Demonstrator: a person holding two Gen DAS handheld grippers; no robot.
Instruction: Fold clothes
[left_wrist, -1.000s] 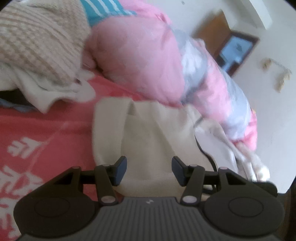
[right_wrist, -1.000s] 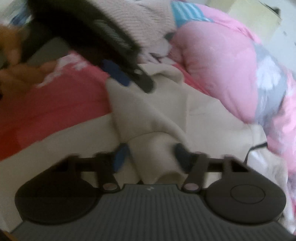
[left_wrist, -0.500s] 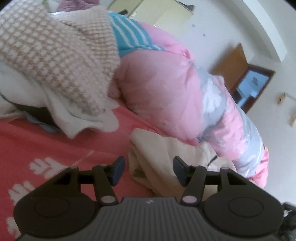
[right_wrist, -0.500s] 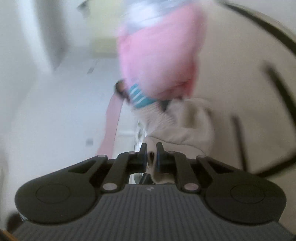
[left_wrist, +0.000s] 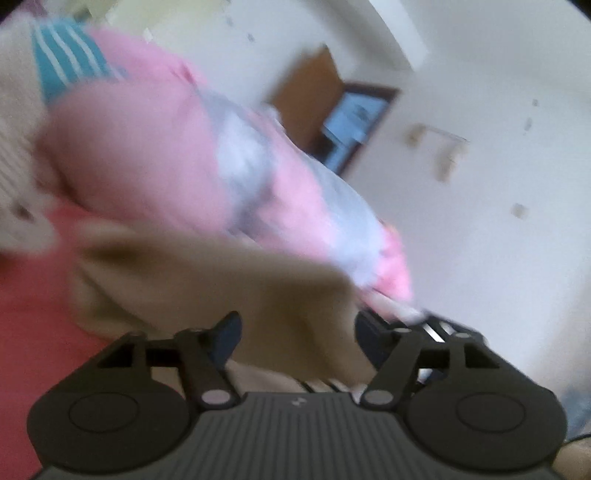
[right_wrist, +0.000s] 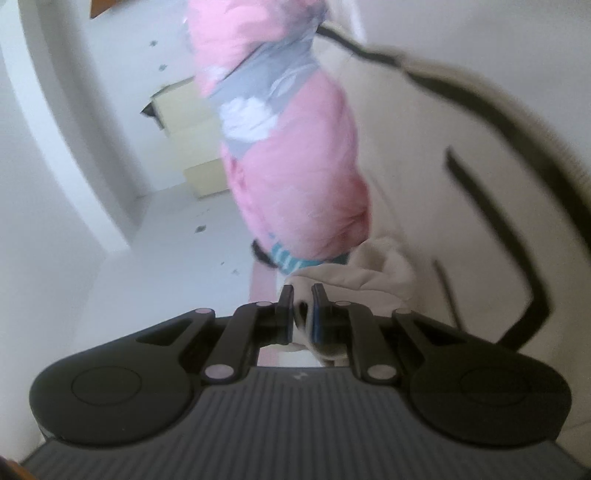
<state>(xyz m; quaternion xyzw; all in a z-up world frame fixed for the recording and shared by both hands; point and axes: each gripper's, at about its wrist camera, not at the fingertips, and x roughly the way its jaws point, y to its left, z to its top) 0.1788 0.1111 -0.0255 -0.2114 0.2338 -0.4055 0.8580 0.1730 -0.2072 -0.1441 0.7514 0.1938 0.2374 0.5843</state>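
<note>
On the bed, through my left wrist camera: my left claw (left_wrist: 297, 338) is spreading its blue pads as I write, wider than a second ago, with the cream garment (left_wrist: 207, 280) bunched in front and low between them but neither pad pressing on it. Half a second back that cloth lay as a small heap beside the pink quilt (left_wrist: 147, 158); now it fills the lower middle of the picture, a broad brown-shadowed fold over the red bedsheet (left_wrist: 33, 314). I read this as my left side letting go so that the other hand can carry the fold. Motion blur smears everything here; the knitted pile at the left edge is cut off, and I cannot tell where the garment's hem ends.

Through my right wrist camera: my right claw (right_wrist: 303, 308) is clamped on a pinch of the same cream garment (right_wrist: 369, 273), the pads nearly together with white cloth showing between them. A second ago these pads stood apart over the flat cloth; since then the view has rolled over, so the pink quilt (right_wrist: 295, 177) hangs top to bottom and the room's wall sits at left. A large cream panel with dark lines (right_wrist: 480, 147) crowds the right side; whether it belongs to this garment I cannot say.
</note>
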